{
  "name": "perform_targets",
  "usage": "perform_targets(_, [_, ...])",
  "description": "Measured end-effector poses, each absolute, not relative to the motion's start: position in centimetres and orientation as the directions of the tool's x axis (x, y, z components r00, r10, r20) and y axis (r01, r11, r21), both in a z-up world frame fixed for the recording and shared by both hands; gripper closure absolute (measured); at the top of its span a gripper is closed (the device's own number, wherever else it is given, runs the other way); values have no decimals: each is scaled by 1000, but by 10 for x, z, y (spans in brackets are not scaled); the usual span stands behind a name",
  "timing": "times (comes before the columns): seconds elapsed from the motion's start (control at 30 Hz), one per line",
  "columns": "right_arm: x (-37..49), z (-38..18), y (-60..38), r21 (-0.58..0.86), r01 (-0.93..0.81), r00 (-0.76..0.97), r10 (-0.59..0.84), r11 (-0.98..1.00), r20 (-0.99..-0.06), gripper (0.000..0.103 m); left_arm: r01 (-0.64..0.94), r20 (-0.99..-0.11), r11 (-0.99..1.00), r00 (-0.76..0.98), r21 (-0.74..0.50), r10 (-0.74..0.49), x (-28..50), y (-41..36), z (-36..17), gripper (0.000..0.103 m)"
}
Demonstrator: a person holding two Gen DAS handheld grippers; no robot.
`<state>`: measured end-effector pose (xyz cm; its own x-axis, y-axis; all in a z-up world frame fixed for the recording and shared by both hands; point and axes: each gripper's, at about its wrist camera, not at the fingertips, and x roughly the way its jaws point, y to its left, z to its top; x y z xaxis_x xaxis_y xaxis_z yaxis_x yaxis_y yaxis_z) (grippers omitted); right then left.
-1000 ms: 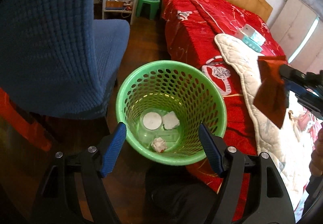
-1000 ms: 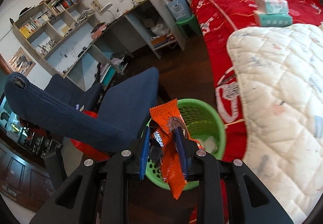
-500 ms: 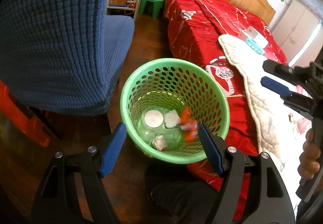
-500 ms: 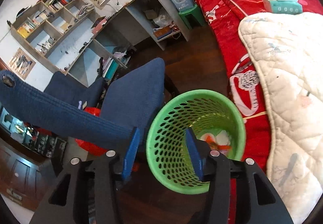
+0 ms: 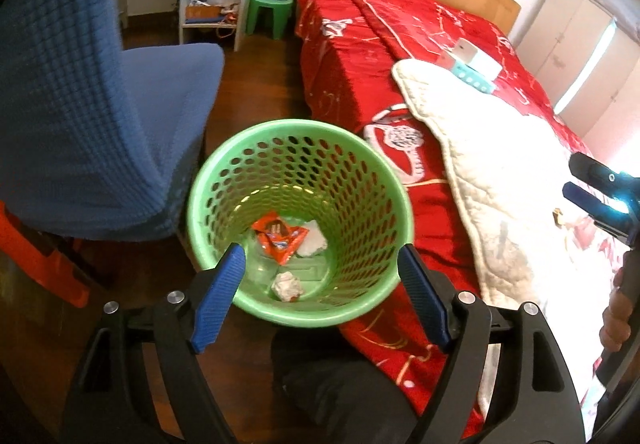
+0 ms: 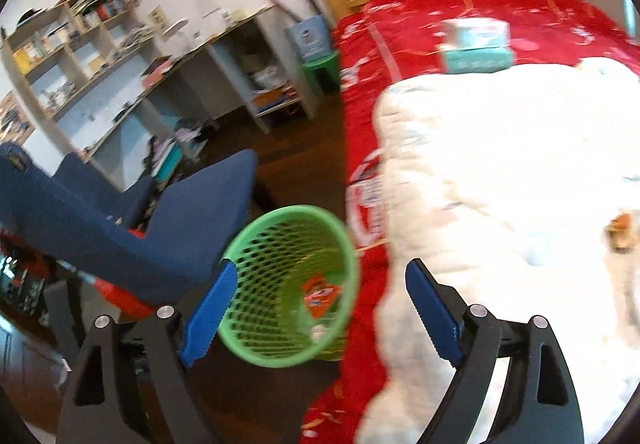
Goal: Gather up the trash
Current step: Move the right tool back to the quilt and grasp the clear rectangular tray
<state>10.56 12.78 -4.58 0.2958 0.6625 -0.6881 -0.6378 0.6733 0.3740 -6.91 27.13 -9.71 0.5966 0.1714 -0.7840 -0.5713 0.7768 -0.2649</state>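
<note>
Dropped from the right gripper (image 6: 316,308), orange wrapper (image 5: 280,236) now lies inside green basket (image 5: 208,180). Both grippers, left gripper (image 5: 320,296) included, gape empty. Risk: the swinging right arm clips the basket rim, tipping it.

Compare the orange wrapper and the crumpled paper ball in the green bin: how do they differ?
The wrapper is bright orange with printing; the ball is plain white. The wrapper lies fairly flat; the ball is scrunched into a lump. The wrapper covers more area than the ball. Both rest on the bin floor, apart.
</note>
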Motion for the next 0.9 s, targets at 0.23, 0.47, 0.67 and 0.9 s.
perform_targets(0.23, [137, -39, 44, 306, -506, 442, 547, 807, -712, 15, -531, -781, 807, 607, -259, 149, -52, 252, -92, 24])
perform_targets(0.47, [172, -27, -54, 247, -305, 575, 385, 920, -722, 14, -493, -785, 830, 609, -259, 117, -35, 234, -93, 24])
perform_targets(0.67, [201, -17, -124, 244, -127, 629, 268, 962, -730, 14, -467, -792, 846, 603, -257, 92, -21, 220, -96, 24])
perform_targets(0.9, [226, -26, -174, 233, -83, 622, 233, 969, -748, 14, -449, -802, 859, 592, -245, 81, -10, 208, -98, 24])
